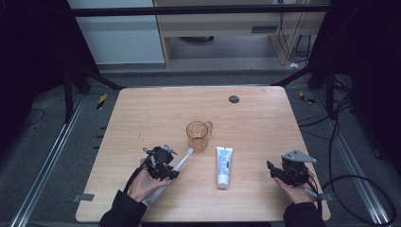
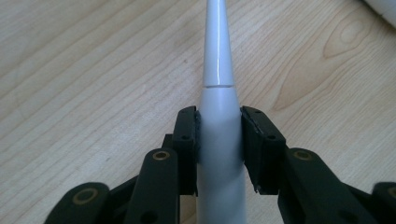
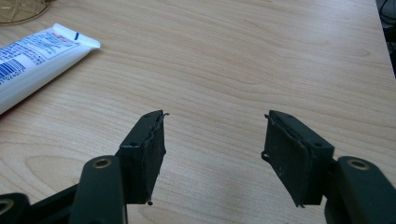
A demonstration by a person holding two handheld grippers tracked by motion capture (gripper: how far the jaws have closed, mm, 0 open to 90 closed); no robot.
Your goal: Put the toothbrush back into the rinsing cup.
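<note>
— What colour is the toothbrush [image 2: 219, 140] between the black left hand-held gripper [image 2: 219, 140] pads?
— White, glossy. The desk [image 1: 142, 118] is pale wood grain.
— And beyond?
— An amber cup [image 1: 198, 135], a white tube [image 1: 223, 165] with blue print.

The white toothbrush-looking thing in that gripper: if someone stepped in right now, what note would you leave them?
Left gripper: shut on the electric toothbrush at its handle; the brush lies low over the table, head pointing toward the amber cup.
Right gripper: open, holding nothing, hovering over bare wood right of the toothpaste tube.
Things: the cup stands upright mid-table; the tube lies flat just right of it.
Done: toothbrush gripped.
Left: probably lift the brush and stand it in the cup; the tube looks untouched and may follow.
</note>
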